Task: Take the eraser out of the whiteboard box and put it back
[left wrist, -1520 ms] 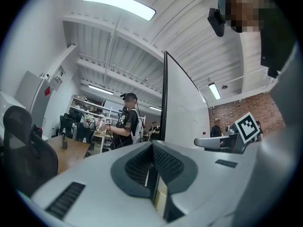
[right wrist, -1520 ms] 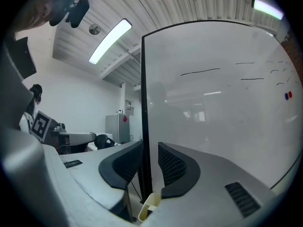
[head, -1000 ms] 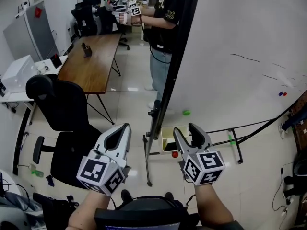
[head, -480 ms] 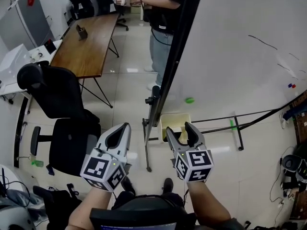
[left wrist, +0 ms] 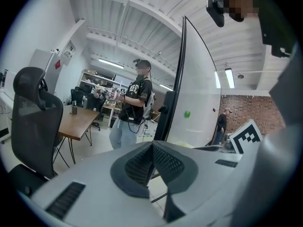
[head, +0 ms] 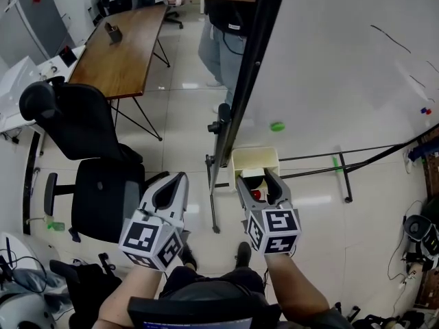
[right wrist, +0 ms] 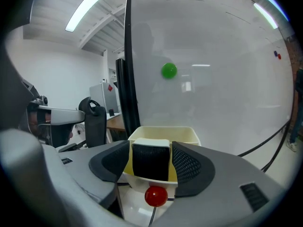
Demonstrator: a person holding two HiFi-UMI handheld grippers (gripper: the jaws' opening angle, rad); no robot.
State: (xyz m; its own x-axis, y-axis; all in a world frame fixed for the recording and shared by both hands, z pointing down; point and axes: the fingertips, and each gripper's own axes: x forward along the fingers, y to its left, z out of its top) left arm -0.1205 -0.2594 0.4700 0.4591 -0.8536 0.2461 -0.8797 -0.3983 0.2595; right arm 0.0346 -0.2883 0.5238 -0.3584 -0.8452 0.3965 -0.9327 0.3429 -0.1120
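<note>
A cream whiteboard box (head: pixel 255 157) hangs at the foot of the whiteboard (head: pixel 343 67). In the right gripper view a black eraser with a white top (right wrist: pixel 150 162) stands upright inside the box (right wrist: pixel 163 130). My right gripper (right wrist: pixel 150 150) reaches into the box with a jaw on each side of the eraser. Its jaws are opening, and a thin gap shows at the right pad. A red ball (right wrist: pixel 155 196) sits just below the box front. My left gripper (head: pixel 180 178) hovers to the left of the box, shut and empty, its pads meeting (left wrist: pixel 152 148).
The whiteboard's black frame and stand post (head: pixel 218 156) rise between the two grippers. A green magnet (head: pixel 277 126) sticks to the board. Black office chairs (head: pixel 82 136) and a wooden table (head: pixel 127 53) are at the left. A person (head: pixel 226 12) stands beyond the board.
Both grippers have come down, and the right one has closed in on the box, its tips now at the box rim. The right jaws have spread wider.
</note>
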